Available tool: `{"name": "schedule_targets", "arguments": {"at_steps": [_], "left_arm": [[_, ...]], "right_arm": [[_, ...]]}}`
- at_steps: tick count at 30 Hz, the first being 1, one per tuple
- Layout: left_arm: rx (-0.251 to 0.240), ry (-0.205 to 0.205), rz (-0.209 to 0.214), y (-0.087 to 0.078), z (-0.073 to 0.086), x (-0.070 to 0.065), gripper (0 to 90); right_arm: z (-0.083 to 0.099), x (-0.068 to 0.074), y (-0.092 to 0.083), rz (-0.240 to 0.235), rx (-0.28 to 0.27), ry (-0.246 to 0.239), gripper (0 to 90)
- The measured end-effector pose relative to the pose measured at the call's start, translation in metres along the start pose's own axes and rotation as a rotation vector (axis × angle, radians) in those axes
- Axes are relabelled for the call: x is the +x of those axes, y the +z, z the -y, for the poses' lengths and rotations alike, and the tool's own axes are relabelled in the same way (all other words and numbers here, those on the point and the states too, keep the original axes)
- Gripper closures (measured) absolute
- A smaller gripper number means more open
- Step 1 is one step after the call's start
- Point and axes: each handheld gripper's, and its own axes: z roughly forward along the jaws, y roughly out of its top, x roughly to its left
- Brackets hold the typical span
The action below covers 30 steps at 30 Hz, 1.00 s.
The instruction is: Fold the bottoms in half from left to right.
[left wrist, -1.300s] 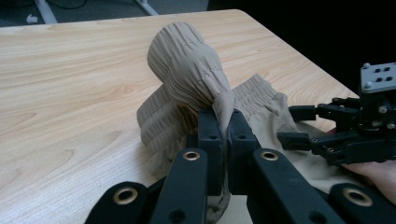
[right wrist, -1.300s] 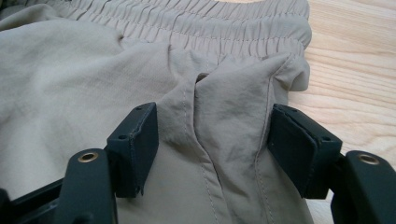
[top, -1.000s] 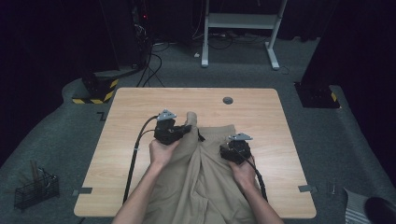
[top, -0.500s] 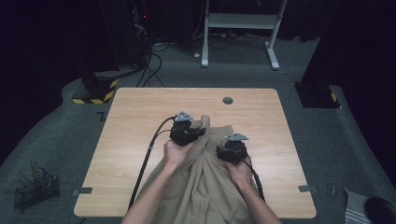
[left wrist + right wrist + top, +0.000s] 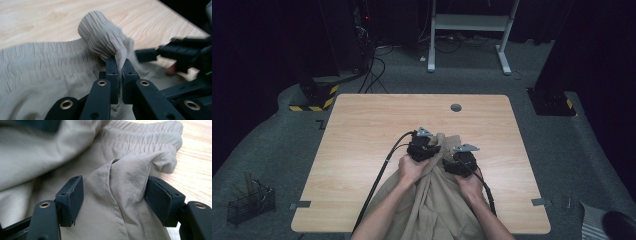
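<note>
A beige garment (image 5: 434, 207) with an elastic waistband (image 5: 37, 60) lies on the wooden table (image 5: 362, 130), reaching down to its near edge. My left gripper (image 5: 424, 148) is shut on a bunched piece of the waistband (image 5: 102, 37), with cloth pinched between its pads (image 5: 119, 67). Close to its right, my right gripper (image 5: 460, 161) stands open. A raised fold of the cloth (image 5: 120, 177) sits between its wide-apart pads (image 5: 115, 195) and touches both. The gathered waistband (image 5: 142, 135) lies just beyond that fold.
A round cable hole (image 5: 456, 107) sits near the table's far edge. A black wire basket (image 5: 249, 202) stands on the floor at the left. A white desk frame (image 5: 469, 30) is beyond the table. Bare wood lies left, right and beyond the garment.
My left gripper has moved right toward the right gripper, dragging the waistband with it. The garment's top is now bunched narrower. The right gripper has hardly shifted.
</note>
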Motion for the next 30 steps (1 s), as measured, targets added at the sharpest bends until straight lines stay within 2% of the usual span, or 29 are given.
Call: {"name": "schedule_targets", "arguments": {"at_steps": [3, 4, 6, 8, 10, 12, 14, 17, 18, 23, 26, 28, 30], "left_arm": [[0.013, -0.016, 0.004, 0.006, 0.010, 0.004, 86.7], [0.015, -0.021, 0.004, 0.007, 0.012, 0.005, 86.7], [0.027, -0.016, -0.004, 0.009, 0.015, 0.006, 86.8], [0.046, 0.012, -0.025, 0.010, 0.017, 0.006, 86.9], [0.059, 0.036, -0.041, 0.011, 0.018, 0.005, 87.0], [0.062, 0.041, -0.048, 0.011, 0.019, 0.005, 87.2], [0.070, 0.050, -0.060, 0.010, 0.020, 0.007, 87.2], [0.085, 0.099, -0.112, 0.005, 0.022, 0.014, 87.3], [0.088, 0.098, -0.120, 0.003, 0.023, 0.017, 87.3], [0.111, 0.046, -0.172, -0.013, 0.024, 0.048, 87.4], [0.114, 0.005, -0.185, -0.022, 0.022, 0.059, 87.3], [0.093, -0.004, -0.176, -0.028, 0.019, 0.056, 87.4], [0.051, 0.004, -0.150, -0.035, 0.011, 0.048, 87.3]], "right_arm": [[0.004, -0.002, -0.010, 0.016, -0.005, -0.024, 32.1], [0.006, -0.004, -0.015, 0.027, -0.011, -0.048, 32.6], [0.009, -0.008, -0.022, 0.029, -0.015, -0.055, 33.2], [0.013, -0.012, -0.027, 0.041, -0.006, -0.073, 34.0], [0.016, -0.016, -0.028, 0.040, 0.006, -0.070, 34.8], [0.020, -0.018, -0.027, 0.036, 0.019, -0.057, 35.9], [0.023, -0.018, -0.024, 0.019, 0.005, -0.038, 37.3], [0.022, -0.008, -0.021, 0.017, -0.005, -0.042, 39.0], [0.020, -0.002, -0.019, 0.011, -0.007, -0.049, 39.1], [0.008, 0.021, -0.004, 0.001, -0.008, -0.055, 39.0], [0.000, 0.033, 0.006, -0.005, -0.007, -0.060, 38.6], [-0.004, 0.038, 0.009, -0.008, -0.007, -0.061, 38.5], [-0.004, 0.038, 0.009, -0.011, -0.006, -0.058, 38.4]]}}
